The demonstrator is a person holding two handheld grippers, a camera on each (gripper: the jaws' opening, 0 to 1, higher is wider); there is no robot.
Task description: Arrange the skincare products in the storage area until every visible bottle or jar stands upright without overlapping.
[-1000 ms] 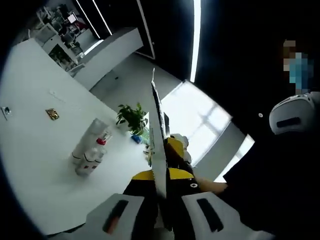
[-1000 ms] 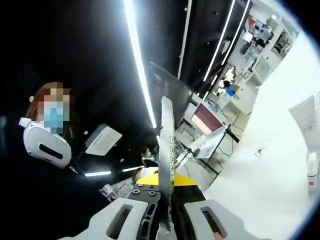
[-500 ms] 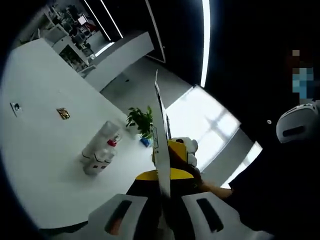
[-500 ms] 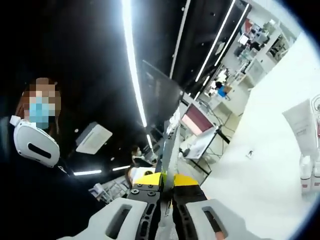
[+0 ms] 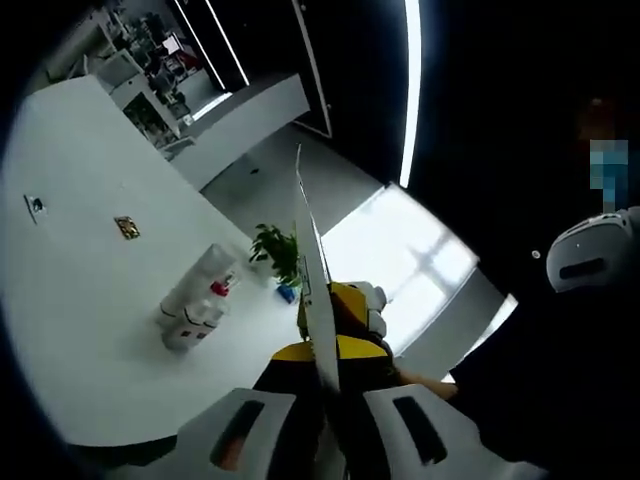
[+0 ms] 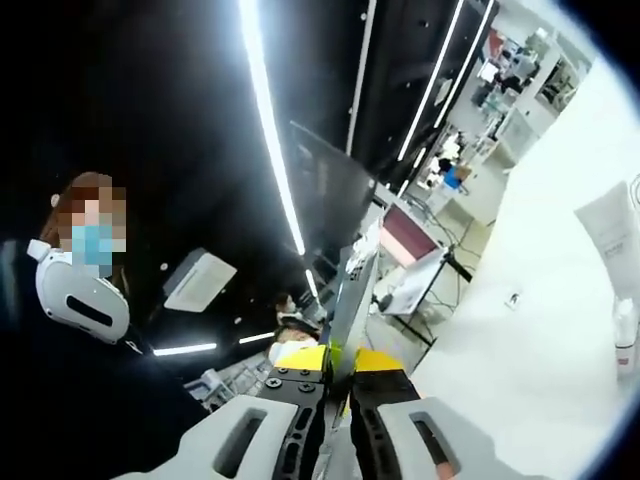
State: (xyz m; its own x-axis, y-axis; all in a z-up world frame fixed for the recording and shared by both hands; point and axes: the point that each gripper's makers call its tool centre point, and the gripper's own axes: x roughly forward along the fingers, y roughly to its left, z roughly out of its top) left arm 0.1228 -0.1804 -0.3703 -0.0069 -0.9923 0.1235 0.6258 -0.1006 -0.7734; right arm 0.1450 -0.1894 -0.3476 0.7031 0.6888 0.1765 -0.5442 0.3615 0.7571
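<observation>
Jaws of both the left gripper [image 5: 322, 340] and right gripper [image 6: 340, 350] are pressed together (holding nothing).

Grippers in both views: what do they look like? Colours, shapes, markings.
Left gripper: two pale grey moulded arms with dark oval slots, a yellow and black block between them, and thin flat pale jaws tapering to a point. Right gripper: same grey arms and slots, yellow and black block with small screws, flat grey jaws. No cables or sleeves are visible.
</observation>
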